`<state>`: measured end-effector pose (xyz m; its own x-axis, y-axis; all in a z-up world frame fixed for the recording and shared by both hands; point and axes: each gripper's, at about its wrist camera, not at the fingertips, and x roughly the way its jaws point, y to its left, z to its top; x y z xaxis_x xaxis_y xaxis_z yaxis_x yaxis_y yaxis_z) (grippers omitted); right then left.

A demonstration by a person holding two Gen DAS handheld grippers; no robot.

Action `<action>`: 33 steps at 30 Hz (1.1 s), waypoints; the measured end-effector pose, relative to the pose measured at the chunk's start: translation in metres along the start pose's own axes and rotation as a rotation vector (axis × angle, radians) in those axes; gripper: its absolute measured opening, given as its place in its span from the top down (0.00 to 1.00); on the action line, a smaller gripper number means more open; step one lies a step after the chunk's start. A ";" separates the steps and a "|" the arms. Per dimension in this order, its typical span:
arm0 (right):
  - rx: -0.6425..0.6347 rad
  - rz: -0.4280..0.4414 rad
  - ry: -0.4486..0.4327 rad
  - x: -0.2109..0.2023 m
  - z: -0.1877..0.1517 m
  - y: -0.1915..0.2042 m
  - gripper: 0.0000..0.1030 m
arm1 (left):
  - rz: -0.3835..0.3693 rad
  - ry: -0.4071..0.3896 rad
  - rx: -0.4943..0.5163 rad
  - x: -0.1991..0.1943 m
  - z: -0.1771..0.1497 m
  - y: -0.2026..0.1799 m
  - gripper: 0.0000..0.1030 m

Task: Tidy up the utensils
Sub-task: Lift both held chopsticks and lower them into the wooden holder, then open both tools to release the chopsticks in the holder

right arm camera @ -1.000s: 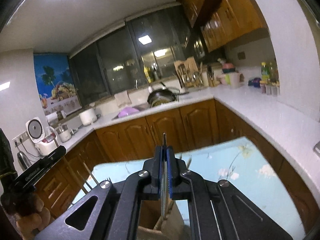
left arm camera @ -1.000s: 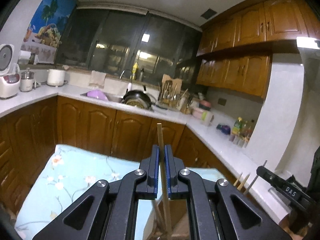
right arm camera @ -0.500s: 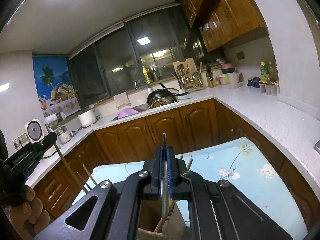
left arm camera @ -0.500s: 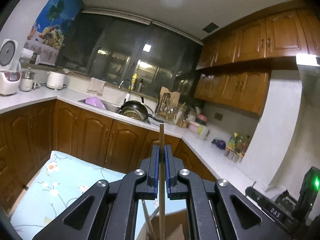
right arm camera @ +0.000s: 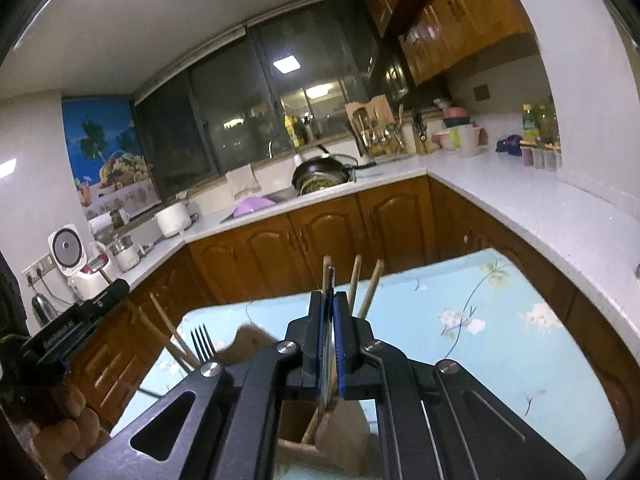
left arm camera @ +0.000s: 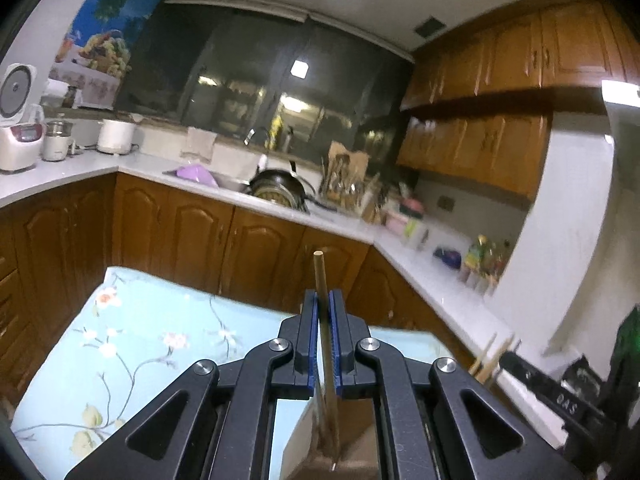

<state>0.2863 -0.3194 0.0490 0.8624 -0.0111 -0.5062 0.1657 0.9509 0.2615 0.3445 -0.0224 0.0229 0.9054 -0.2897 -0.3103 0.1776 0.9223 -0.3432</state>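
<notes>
Left gripper (left arm camera: pixel 325 344): tipped back down and left since half a second ago; floral bench (left arm camera: pixel 132 344) fills more of its view.
Chopstick (left arm camera: pixel 322 280): now leaning slightly left in the fingers.
Right view: fork (right arm camera: pixel 202 344) newly visible; more chopsticks (right arm camera: pixel 374 286) showing.

Chopstick (left arm camera: pixel 325 344) lower end hidden behind left gripper (left arm camera: pixel 325 344) body. Wooden holder (right arm camera: pixel 340 440) cut off by frame bottom. Right gripper's (right arm camera: pixel 329 344) thin utensil (right arm camera: pixel 329 280): type unreadable.

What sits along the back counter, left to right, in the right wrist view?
Rice cooker → white pot → purple basin → black wok → utensil rack → pink bowls → bottles.
</notes>
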 end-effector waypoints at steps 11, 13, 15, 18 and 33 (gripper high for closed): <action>-0.008 0.001 0.036 -0.002 -0.006 0.000 0.95 | -0.027 0.114 0.085 0.000 0.013 -0.002 0.96; 0.002 0.003 0.040 -0.002 -0.006 0.000 0.95 | -0.028 0.124 0.084 0.001 0.020 0.000 0.95; 0.001 0.000 0.042 -0.002 -0.006 0.001 0.95 | -0.027 0.130 0.085 0.001 0.025 0.000 0.95; 0.007 0.003 0.045 -0.002 -0.006 0.001 0.95 | -0.020 0.134 0.091 0.000 0.025 -0.001 0.95; 0.069 0.043 0.014 -0.029 -0.009 -0.011 0.44 | 0.029 0.095 0.054 -0.036 0.024 0.004 0.35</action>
<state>0.2555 -0.3264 0.0534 0.8628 0.0336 -0.5045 0.1620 0.9268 0.3387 0.3223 -0.0018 0.0541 0.8703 -0.2830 -0.4032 0.1742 0.9424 -0.2855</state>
